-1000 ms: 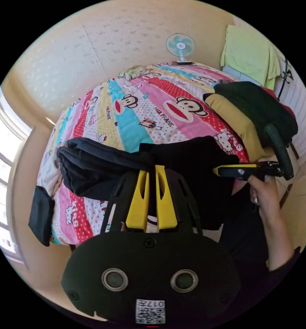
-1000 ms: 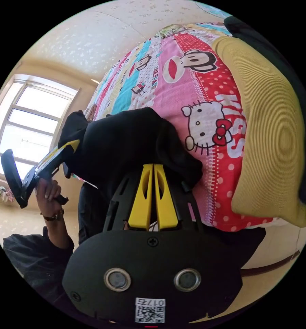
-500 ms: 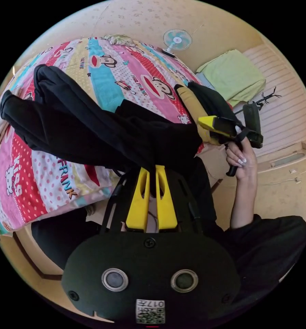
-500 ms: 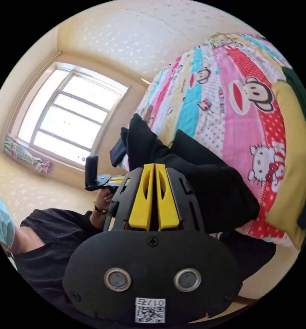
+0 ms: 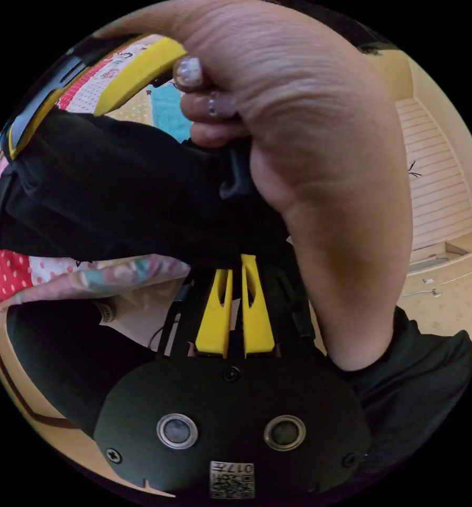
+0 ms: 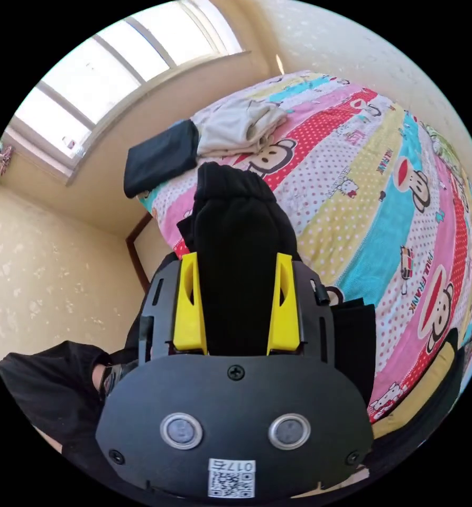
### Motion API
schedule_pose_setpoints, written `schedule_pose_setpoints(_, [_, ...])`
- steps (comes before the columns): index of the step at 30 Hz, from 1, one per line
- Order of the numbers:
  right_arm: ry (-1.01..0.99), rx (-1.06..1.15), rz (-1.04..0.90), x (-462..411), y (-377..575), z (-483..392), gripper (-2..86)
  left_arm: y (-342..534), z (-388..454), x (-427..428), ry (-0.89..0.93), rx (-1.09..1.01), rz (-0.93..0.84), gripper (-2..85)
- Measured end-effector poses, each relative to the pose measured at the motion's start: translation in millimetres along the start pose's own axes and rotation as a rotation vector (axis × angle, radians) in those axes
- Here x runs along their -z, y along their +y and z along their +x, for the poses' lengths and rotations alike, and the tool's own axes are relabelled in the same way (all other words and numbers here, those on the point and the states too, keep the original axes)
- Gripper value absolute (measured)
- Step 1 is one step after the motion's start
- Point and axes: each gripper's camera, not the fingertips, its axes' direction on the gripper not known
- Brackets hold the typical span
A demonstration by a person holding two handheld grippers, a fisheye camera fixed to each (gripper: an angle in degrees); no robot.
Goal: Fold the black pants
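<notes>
Two grippers work a pair of black pants at the edge of a bed with a cartoon-print bedspread. In the left gripper view, the left gripper has its yellow jaws nearly together, pinching a bunch of the black fabric, which hangs off the bed edge and stretches across the picture. A hand fills the upper part of that view, fingers curled round the handle of the other gripper, whose yellow jaw tips show at upper left, just above the cloth. In the right gripper view, the right gripper stands with its jaws wide apart, a thick roll of the pants lying between them; whether they press on it cannot be told. Folded dark and pale garments rest near the bed's far corner under the window. By the look of it the fold is partway done, the pants bunched, not yet laid flat.
</notes>
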Motion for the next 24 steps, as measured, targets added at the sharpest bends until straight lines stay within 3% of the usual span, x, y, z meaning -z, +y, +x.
schedule_pose_setpoints(3, [0.136, 0.024, -0.152, -49, -19, -6, 13.8, 9, -39, 25, 0.162, 0.075, -0.018, 2.2])
schedule_pose_setpoints(5, [0.193, 0.064, -0.144, -51, -18, -6, 9.5, 17, -67, 43, 0.336, 0.101, -0.003, 2.6])
schedule_pose_setpoints(8, [0.056, 0.041, -0.015, -17, -6, 11, 4.1, 34, -109, 72, 0.601, 0.184, 0.066, 2.9])
schedule_pose_setpoints(11, [0.086, -0.078, 0.165, 36, 20, 45, 2.6, 47, -133, 124, 0.693, 0.164, 0.269, 1.3])
schedule_pose_setpoints(13, [0.186, -0.228, 0.282, 72, 56, 85, 1.8, 52, -144, 162, 0.690, 0.154, 0.410, 1.3])
schedule_pose_setpoints(17, [0.281, -0.521, 0.365, 94, 119, 163, 1.4, 59, -173, 226, 0.427, 0.304, 0.612, 7.8])
schedule_pose_setpoints(19, [0.079, -0.597, 0.343, 87, 153, 205, 1.7, 53, -186, 238, 0.373, 0.352, 0.605, 10.6])
schedule_pose_setpoints(24, [-0.402, -0.467, 0.481, 74, 188, 225, 8.0, 32, -206, 250, 0.360, 0.421, 0.577, 11.7])
